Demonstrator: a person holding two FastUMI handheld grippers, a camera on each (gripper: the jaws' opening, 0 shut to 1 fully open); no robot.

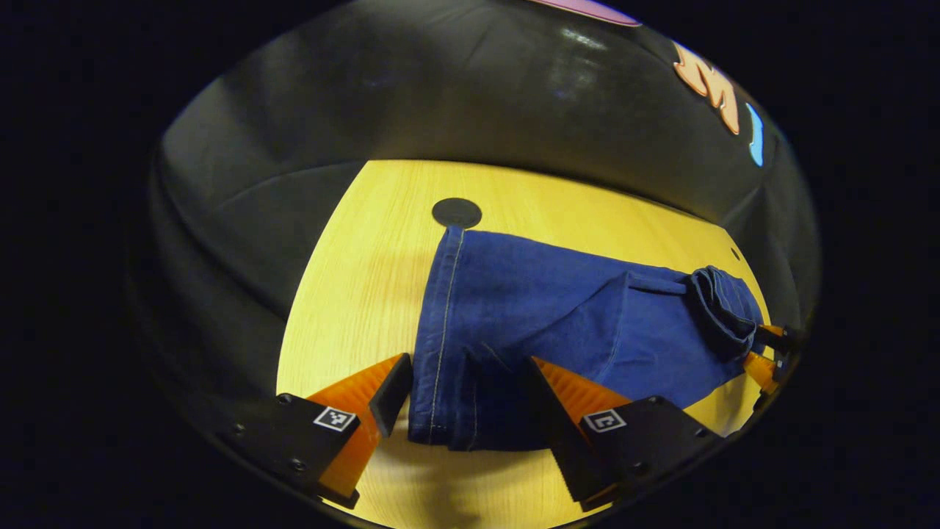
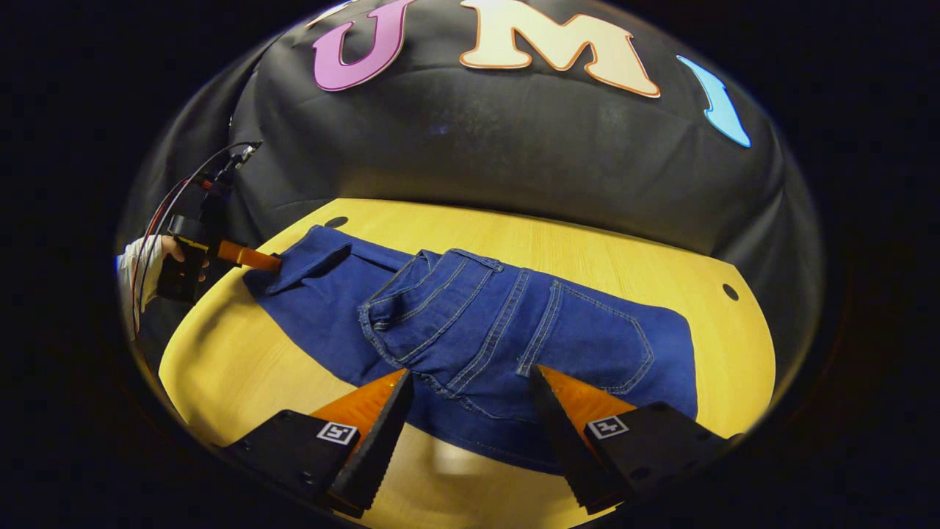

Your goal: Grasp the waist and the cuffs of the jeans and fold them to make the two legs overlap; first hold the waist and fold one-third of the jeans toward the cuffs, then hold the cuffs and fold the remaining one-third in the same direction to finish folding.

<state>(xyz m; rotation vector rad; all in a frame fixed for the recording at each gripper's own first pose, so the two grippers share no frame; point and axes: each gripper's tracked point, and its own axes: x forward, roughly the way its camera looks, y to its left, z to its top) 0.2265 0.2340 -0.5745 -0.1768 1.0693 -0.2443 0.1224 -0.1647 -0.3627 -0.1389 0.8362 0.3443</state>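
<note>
**Claws spread at both ends of the jeans**

Left claw gapes wide over the cuff end; right claw gapes wide at the waist, gripping nothing. Dark blue denim jeans lie flat across the yellow wood-grain surface, black cloth walls behind. A round black cap sits at twelve o'clock beyond the cuffs.

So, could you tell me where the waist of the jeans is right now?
In the right gripper view the waist lies bunched on the table, just ahead of the open right gripper.
</note>
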